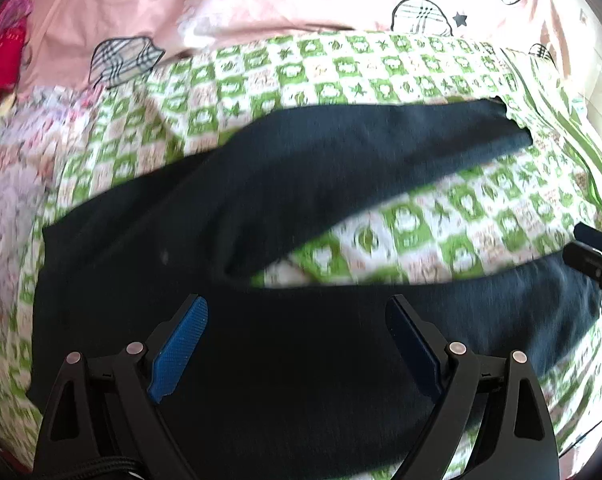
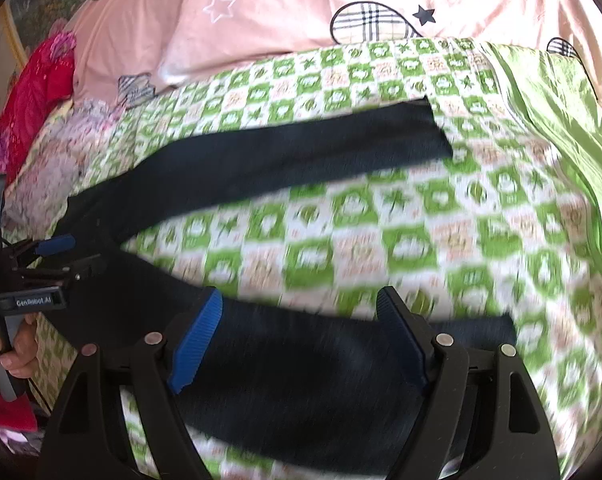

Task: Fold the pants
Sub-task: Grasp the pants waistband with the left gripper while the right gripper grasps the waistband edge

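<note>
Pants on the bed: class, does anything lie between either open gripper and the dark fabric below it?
Nothing visible does. The left gripper hangs open over the waist end of the pants, and the right gripper hangs open over the nearer leg. Only the green checked sheet lies around them.

Bed carries a green-checked sheet (image 2: 401, 216) with dark pants (image 2: 285, 160) spread flat on it, legs splayed apart ahead of the tool, pink pillows (image 2: 261, 20) beyond, red cloth (image 2: 41, 80) far left.
</note>
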Tool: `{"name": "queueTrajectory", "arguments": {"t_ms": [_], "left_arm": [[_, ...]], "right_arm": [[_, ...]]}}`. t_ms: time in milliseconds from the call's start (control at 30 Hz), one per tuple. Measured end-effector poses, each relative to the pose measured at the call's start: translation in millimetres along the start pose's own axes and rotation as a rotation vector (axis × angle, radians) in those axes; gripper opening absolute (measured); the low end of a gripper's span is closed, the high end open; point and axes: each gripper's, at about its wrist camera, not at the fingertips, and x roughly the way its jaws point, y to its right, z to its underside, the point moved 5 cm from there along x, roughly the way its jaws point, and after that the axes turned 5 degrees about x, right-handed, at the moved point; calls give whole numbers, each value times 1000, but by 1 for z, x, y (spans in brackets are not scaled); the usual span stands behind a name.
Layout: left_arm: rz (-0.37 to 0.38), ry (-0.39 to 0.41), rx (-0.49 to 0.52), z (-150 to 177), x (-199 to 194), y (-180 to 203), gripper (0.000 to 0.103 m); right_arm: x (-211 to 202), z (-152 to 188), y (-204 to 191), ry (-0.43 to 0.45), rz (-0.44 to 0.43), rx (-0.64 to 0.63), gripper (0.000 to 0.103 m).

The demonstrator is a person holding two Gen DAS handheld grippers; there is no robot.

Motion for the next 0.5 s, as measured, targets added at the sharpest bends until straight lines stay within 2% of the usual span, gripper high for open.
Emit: {"name": "queueTrajectory", "arguments": {"t_ms": [200, 500], "left_arm": [[16, 16, 20, -46, 10, -6, 91], [22, 30, 92, -97, 34, -2, 91]], "right_arm": [[12, -43, 21, 5, 25, 3, 81], [30, -98, 53, 8, 42, 32, 81]]}}
